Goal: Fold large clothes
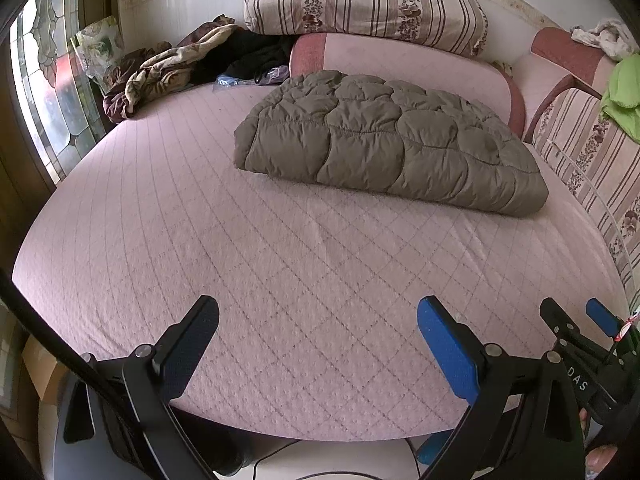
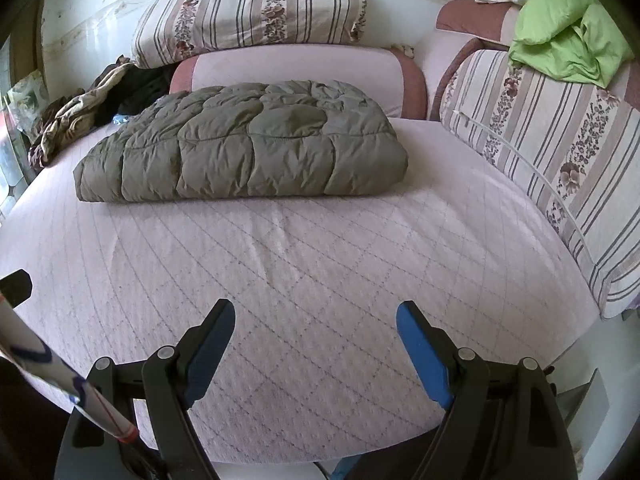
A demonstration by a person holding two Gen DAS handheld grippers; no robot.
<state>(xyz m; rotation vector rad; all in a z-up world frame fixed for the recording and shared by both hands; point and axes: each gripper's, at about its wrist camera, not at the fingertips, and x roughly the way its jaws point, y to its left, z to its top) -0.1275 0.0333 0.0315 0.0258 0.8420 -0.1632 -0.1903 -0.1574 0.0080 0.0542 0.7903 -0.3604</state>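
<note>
A padded olive-grey jacket (image 1: 384, 140) lies folded into a thick, compact bundle on the pink quilted bed (image 1: 200, 240), toward the far side, close in front of a pink cushion (image 1: 400, 60) that stands against the wall; a striped floral pillow (image 1: 360, 0) rests on top of that cushion; the left gripper (image 1: 318, 344) hangs over the near edge of the bed with its fingers (image 1: 192, 344) spread wide and nothing between them, well apart from the jacket; the right gripper (image 2: 316, 350) sits in much the same place, its fingers (image 2: 424, 356) likewise spread and empty, and its tips also show at the right edge of the left wrist view; a crumpled brown patterned blanket (image 1: 160, 68) and dark clothes (image 1: 256, 56) are heaped at the far left corner of the bed, beside a stained-glass window (image 1: 52, 80); a long striped bolster (image 2: 560, 160) runs along the right side of the bed; a bright green cloth (image 2: 568, 44) lies bunched on top at the far right.
</note>
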